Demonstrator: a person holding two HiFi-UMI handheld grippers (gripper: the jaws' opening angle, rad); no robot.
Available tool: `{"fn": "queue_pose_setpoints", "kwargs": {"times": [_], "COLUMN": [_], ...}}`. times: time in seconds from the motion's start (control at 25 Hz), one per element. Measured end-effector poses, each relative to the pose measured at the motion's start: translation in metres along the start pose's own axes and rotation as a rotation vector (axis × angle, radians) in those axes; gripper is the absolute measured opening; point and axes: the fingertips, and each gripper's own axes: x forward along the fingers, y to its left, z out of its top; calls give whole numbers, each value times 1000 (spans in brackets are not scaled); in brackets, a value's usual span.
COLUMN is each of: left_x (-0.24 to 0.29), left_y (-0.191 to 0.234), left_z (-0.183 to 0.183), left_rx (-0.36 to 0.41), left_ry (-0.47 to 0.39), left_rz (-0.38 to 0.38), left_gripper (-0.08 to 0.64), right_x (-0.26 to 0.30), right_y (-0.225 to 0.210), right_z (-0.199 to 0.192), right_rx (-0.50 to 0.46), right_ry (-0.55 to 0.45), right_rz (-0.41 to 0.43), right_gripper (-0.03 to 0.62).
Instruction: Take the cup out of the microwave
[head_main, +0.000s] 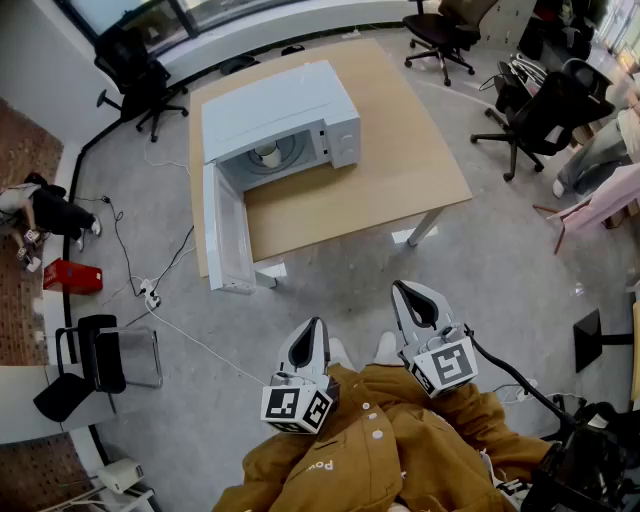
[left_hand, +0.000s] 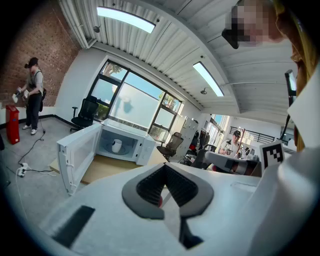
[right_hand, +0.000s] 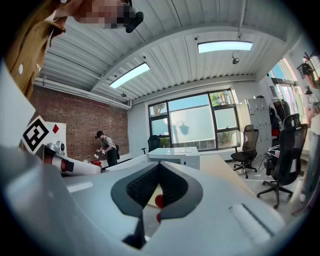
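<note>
- Head view: we read the step as the approach. Nothing was grasped yet.
- Head view: the cup (head_main: 268, 155) stood inside the microwave (head_main: 275, 105). Its door (head_main: 225, 232) was swung fully open, out past the tabletop (head_main: 400, 170) edge.
- Head view: the left hand-held gripper (head_main: 316, 325) and the right hand-held gripper (head_main: 402, 290) were both held low in front of the person's body. They were over the floor, well apart from the tabletop and the microwave.
- Left gripper view: the left hand-held gripper (left_hand: 165, 167) was clenched, jaws meeting at the tips with nothing between them.
- Left gripper view: the cup (left_hand: 116, 145) was upright in the open cavity, well ahead and left of the jaw line. The door (left_hand: 75, 155) stood open on the picture's left, and the doorway looked unobstructed.
- Right gripper view: the right hand-held gripper (right_hand: 159, 165) was clenched tight and empty too.
- Right gripper view: the microwave (right_hand: 175, 154) and the tabletop (right_hand: 222, 172) lay ahead. This view didn't show the cup.
- Next move, our call: close the distance first, then spread the jaws of one hand-held gripper before entering the cavity.
- The entry should be roughly level through the doorway, clear of the door and the frame, closing on the cup's wall.
- We'd lift the cup slightly before drawing it straight out, keeping it upright. We couldn't tell whether it held anything.
</note>
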Motion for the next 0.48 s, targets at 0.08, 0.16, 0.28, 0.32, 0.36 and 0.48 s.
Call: {"fn": "queue_pose_setpoints", "kwargs": {"times": [0.08,0.16,0.28,0.32,0.36,0.48], "left_x": [2,3,5,5,5,6], "left_y": [-2,-3,-4,-5,-6,-8], "left_z": [1,2,1,0,0,-1], "left_rx": [5,8,4,2,2,3], "left_ry": [-3,-5,-6,-6,-6,-8], "left_rz": [-1,0,6,8,10,22], "left_gripper": [5,5,5,5,5,5], "right_x": [-1,-1,0,0,0,1], "right_y": [-3,-4,-6,-7,-7,-6], "right_z": [1,2,3,3,3,5], "right_rx": [-6,-10,-12,-12,-11,15], "right_ry": [1,-2,-7,-7,-9,-16], "right_rz": [0,3,10,13,18,64], "right_gripper": [5,5,6,5,6,6]}}
